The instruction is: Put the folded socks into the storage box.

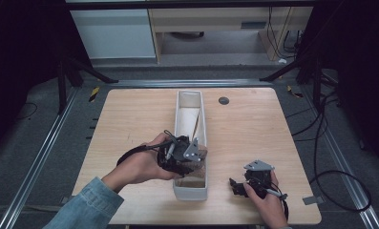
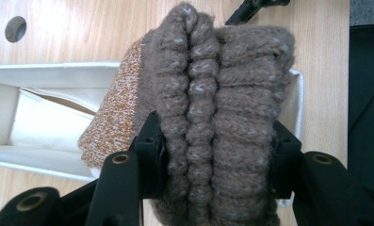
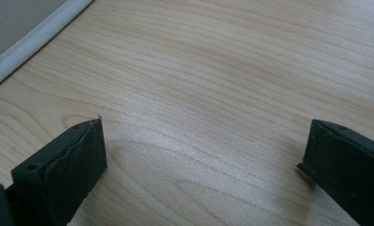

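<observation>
Your left gripper hangs over the near end of the long white fabric bin, which runs near-to-far down the middle of the wooden table. In the left gripper view its jaws are clenched on a folded brown ribbed knit, pressed against both sides of the bundle, with an orange-flecked knit layer showing at its left edge above the bin's open interior. Your right gripper rests low at the near right of the table, well apart from the bin; in the right gripper view its jaws stand wide apart over bare wood, grasping nothing. A round hole marks the table's far side.
</observation>
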A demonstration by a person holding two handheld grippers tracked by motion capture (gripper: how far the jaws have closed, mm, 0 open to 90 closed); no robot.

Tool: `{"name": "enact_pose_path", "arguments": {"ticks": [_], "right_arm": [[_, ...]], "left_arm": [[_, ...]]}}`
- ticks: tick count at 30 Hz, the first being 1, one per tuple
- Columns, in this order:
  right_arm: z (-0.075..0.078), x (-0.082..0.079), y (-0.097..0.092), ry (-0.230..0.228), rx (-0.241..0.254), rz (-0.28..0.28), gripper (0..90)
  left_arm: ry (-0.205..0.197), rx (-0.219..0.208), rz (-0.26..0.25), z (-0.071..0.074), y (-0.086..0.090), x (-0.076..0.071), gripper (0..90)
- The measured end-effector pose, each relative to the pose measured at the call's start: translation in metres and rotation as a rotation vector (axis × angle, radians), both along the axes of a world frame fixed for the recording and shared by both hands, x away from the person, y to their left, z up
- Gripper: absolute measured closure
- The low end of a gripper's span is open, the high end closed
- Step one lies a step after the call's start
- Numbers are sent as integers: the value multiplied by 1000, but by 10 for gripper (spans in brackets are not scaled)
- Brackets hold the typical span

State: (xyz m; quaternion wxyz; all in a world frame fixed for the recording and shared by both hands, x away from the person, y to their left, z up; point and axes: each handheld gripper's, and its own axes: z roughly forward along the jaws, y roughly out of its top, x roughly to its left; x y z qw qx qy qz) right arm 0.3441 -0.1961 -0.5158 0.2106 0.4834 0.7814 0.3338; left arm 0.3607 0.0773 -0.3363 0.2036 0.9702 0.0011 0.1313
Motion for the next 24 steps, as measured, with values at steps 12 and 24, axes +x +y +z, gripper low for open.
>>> {"name": "enact_pose_path", "arguments": {"ticks": [12, 24], "right_arm": [[0, 0, 0, 0, 0, 0, 4], [0, 0, 0, 1, 0, 0, 4]], "left_arm": [[19, 4, 13, -8, -3, 4, 513], [52, 4, 30, -21, -5, 9, 511]]}}
